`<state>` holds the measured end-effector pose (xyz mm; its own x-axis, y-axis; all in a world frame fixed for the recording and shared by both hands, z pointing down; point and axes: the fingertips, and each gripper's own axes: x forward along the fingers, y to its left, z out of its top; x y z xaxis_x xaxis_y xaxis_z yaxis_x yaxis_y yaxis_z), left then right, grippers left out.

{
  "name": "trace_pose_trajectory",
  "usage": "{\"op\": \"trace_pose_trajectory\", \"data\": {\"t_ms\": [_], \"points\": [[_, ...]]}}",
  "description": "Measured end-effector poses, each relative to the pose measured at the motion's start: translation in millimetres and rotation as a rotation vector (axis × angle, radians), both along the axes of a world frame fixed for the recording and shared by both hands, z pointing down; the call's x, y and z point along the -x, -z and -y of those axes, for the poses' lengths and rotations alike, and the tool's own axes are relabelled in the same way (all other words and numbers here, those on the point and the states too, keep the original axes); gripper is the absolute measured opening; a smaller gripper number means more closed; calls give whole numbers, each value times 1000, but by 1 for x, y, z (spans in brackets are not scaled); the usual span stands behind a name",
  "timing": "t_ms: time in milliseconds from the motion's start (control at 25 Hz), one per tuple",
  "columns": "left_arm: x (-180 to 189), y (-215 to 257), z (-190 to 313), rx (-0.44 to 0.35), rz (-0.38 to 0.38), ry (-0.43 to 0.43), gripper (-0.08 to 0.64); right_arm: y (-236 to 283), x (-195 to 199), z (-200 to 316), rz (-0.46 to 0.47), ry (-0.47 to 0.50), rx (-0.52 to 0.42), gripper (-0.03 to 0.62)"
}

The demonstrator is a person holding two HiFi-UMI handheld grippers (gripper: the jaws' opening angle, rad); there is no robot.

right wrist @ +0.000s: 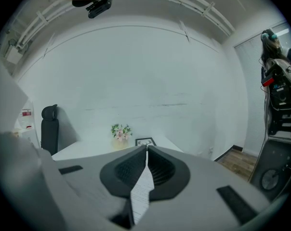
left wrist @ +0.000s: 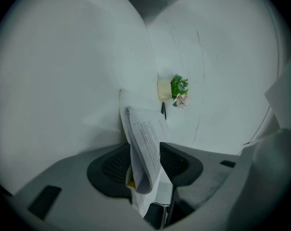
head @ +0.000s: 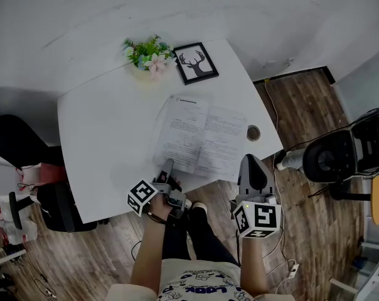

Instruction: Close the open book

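Book: the book [head: 202,137] lies open and face up on the desk [head: 108,137]. Its near edge runs along the desk's front edge, towards the front right corner.
Long axis: the spine runs away from you, from the front edge towards the frame [head: 196,63] and the plant [head: 150,54] at the back edge.
Left claw: your left claw [head: 169,165] is at the book's front left corner. It is clamped on a curled sheaf of the left-hand pages, which fills the gap between the pads. The jaws stand fairly wide because the sheaf is thick.
Right claw: your right claw [head: 251,160] is at the front right corner. Its jaws are nearly together on a thin edge of the right-hand page.
Key relation: the spine lies between your two claws, and each claw holds one half from the front. The left claw looks nearer the spine than the right.
Step in hand, as I judge it: the book is gripped on both sides and not yet folded.
Next move calls for: swing one half up and over the spine onto the other, turning about that front-to-back line. The other claw must let go first.
Risk: a pull towards you could drag the book off the front edge. A thin page could crease or tear.
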<state>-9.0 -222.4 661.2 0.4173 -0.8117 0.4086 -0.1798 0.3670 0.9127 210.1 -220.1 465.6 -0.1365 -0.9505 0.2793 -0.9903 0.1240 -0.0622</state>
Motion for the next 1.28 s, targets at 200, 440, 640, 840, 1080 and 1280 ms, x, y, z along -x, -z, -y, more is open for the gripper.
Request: {"op": "trace_pose_trajectory", "data": {"t_ms": [200, 440, 640, 840, 1080, 1280], "points": [[3, -2, 1, -1, 28, -6, 162, -2, 2, 1, 0, 5, 3, 28], [4, -1, -1, -20, 76, -31, 73, -2, -1, 2, 2, -3, 3, 28], [4, 7, 2, -71, 111, -71, 57, 0, 1, 2, 5, -5, 0, 28], [0, 18, 5, -116, 152, -124, 48, 3, 3, 5, 6, -1, -7, 28], [-5, 28, 9, -160, 213, -193, 44, 10, 4, 6, 6, -5, -20, 28], [-16, 39, 14, -203, 257, -262, 41, 14, -1, 4, 6, -24, -27, 28]]}}
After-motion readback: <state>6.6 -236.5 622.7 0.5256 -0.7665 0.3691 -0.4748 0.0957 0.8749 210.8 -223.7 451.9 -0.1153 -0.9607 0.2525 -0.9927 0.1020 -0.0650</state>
